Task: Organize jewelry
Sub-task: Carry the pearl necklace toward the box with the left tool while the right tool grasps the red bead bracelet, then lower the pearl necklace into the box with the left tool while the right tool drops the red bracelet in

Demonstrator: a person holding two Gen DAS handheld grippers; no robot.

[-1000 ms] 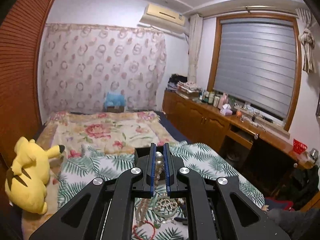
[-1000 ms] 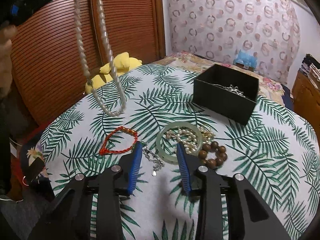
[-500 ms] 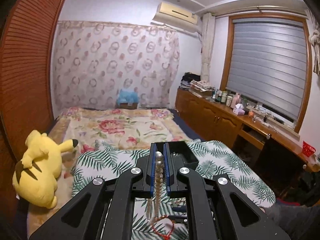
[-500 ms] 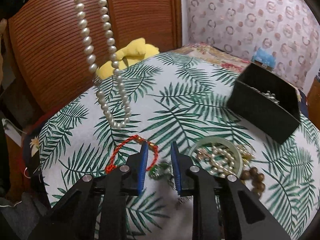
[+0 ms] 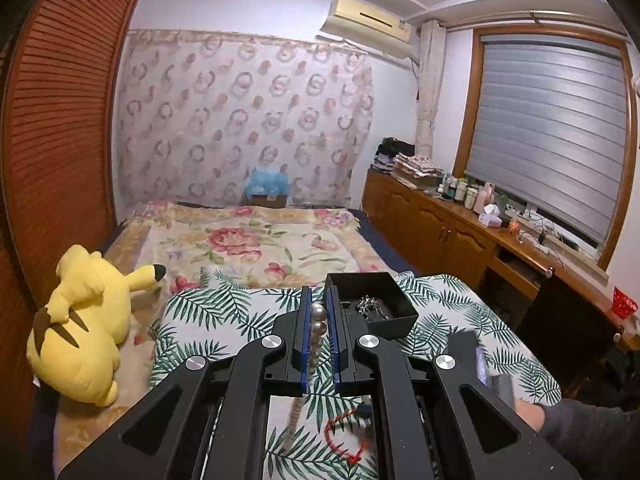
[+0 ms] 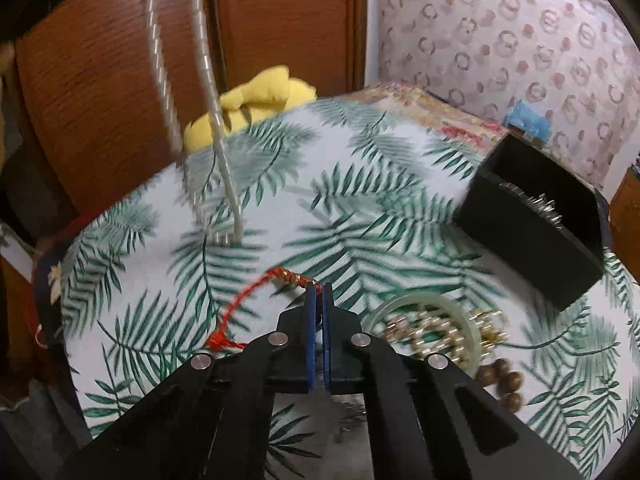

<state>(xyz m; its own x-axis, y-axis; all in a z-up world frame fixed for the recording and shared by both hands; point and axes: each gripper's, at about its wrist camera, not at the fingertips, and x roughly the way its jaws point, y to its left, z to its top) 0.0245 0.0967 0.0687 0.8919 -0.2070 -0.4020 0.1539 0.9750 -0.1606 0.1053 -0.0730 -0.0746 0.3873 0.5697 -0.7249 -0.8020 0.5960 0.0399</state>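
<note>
**Pearls aloft, red cord pinched on the leaf-print cloth**

The pearl necklace sits clamped between the blue pads of the left gripper, round glossy beads stacked in the gap, the rest of the strand dropping below the fingers. From the right wrist view the same strand hangs as a long blurred loop whose bottom reaches close to the cloth near its left edge; whether it touches cannot be told.

The right gripper has its pads drawn nearly together, and the red cord bracelet, a thin braided loop with small gold beads at its far end, runs in between the fingertips, so it appears pinched there.

Just right of that gripper lies a pale green bangle, smooth and ring-shaped, with a tangle of small pearl and gold beads heaped inside and over its rim. Brown wooden beads, matte and round, lie touching its near side.

Toward the far right corner of the cloth stands the black box, square, open-topped and matte, with silvery chain pieces inside.

All of this rests on a white cloth printed with green palm fronds. Beyond its far left edge slumps a yellow plush toy, soft and rounded, against a slatted wooden door. A floral bedspread stretches behind
</note>
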